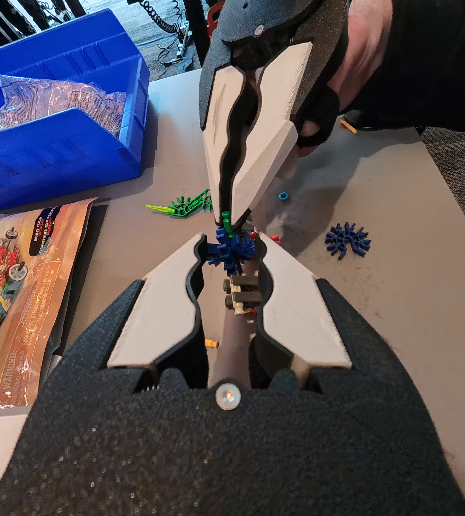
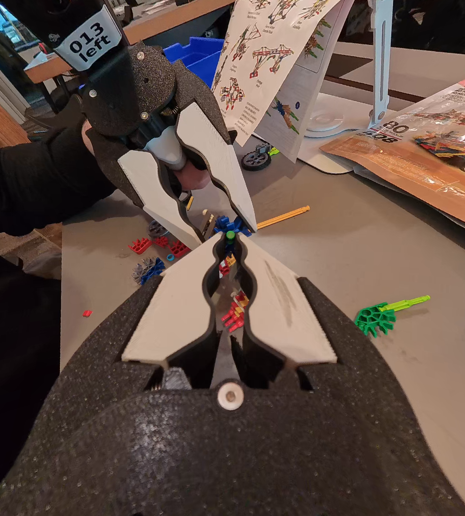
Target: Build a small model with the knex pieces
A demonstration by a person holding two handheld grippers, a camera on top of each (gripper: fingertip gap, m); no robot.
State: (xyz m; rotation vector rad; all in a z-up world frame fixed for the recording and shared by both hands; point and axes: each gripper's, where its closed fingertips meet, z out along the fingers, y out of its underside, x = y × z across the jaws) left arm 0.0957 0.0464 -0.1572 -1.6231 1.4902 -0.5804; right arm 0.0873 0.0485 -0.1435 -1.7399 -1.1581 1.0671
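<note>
- We see our left tool [image 1: 231,240] clenched partway around a blue snowflake-shaped connector cluster [image 1: 227,248], its fingers pressing the cluster from both sides just above the grey counter [image 1: 365,293].
- Behind that cluster, between the same fingers, sits a grey and white block assembly [image 1: 242,296] joined to it.
- Our right tool [image 2: 230,236] comes in from the opposite side, nipped tight on a short green rod [image 2: 229,234] whose far end meets the blue cluster [image 2: 232,224].
- In the left wrist view the right tool [image 1: 227,220] points down, the green rod [image 1: 227,223] pinched at its tips.
- A loose blue connector [image 1: 347,240] lies on the counter to the right, and a small blue ring [image 1: 282,196] lies farther back.
- A green connector with a lime rod [image 2: 385,314] lies well apart from the tools.
- A blue bin [image 1: 58,156] holding clear plastic bags stands at the back left, a printed packet [image 1: 22,293] just in front of it.
- Red connectors [image 2: 158,245] lie near the left tool [image 2: 225,234].
</note>
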